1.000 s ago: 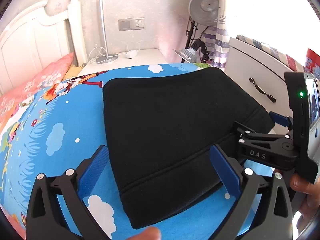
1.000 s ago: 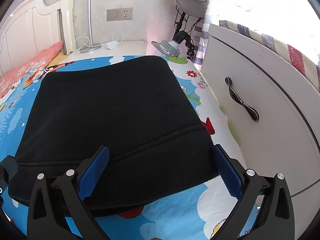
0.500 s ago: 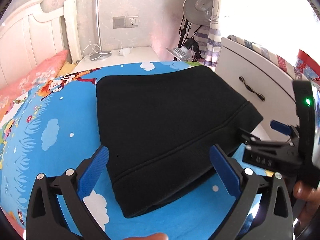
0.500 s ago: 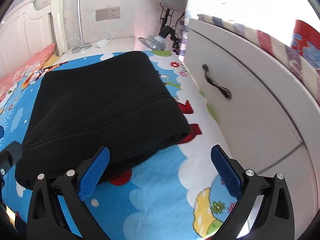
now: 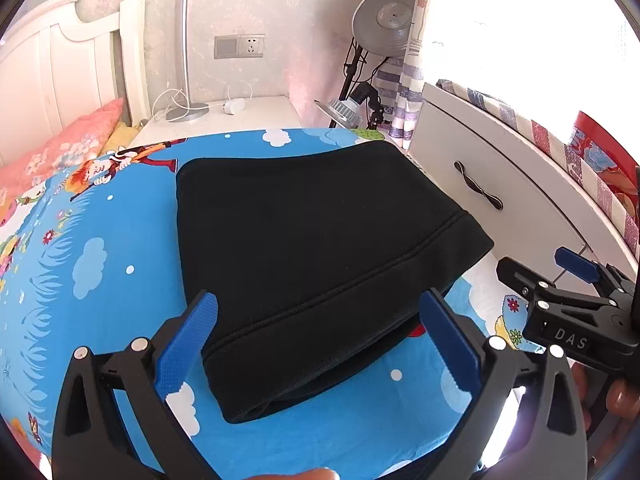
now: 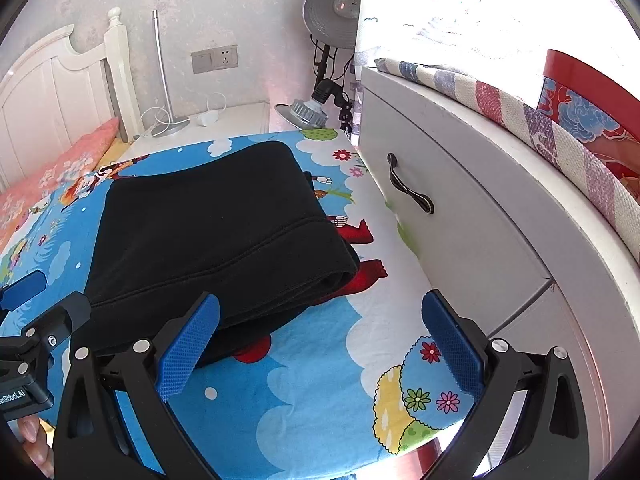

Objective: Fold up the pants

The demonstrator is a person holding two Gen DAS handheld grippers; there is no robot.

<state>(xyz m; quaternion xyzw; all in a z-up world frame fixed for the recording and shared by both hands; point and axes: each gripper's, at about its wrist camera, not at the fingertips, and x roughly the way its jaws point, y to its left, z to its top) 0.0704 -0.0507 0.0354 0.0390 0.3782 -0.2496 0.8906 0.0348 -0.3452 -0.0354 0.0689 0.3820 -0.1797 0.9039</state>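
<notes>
The black pants (image 5: 312, 248) lie folded into a thick rectangle on the blue cartoon bedsheet (image 5: 100, 264), waistband edge toward me. They also show in the right wrist view (image 6: 216, 236). My left gripper (image 5: 318, 344) is open and empty, hovering above the near edge of the pants. My right gripper (image 6: 320, 344) is open and empty, off the pants' near right corner, over the bare sheet (image 6: 312, 380). The right gripper also shows at the right edge of the left wrist view (image 5: 560, 292), and the left gripper at the left edge of the right wrist view (image 6: 36, 320).
A white drawer cabinet (image 6: 460, 216) with a dark handle stands close on the right, with a striped cloth on top. A white nightstand (image 5: 228, 120) with a lamp base, a headboard (image 5: 60, 76), a pink pillow (image 5: 52, 152) and a fan (image 5: 384, 20) are at the back.
Both grippers have pulled back and up from the pants. The right gripper has swung right, off the pants and toward the cabinet. The pants have not moved.
</notes>
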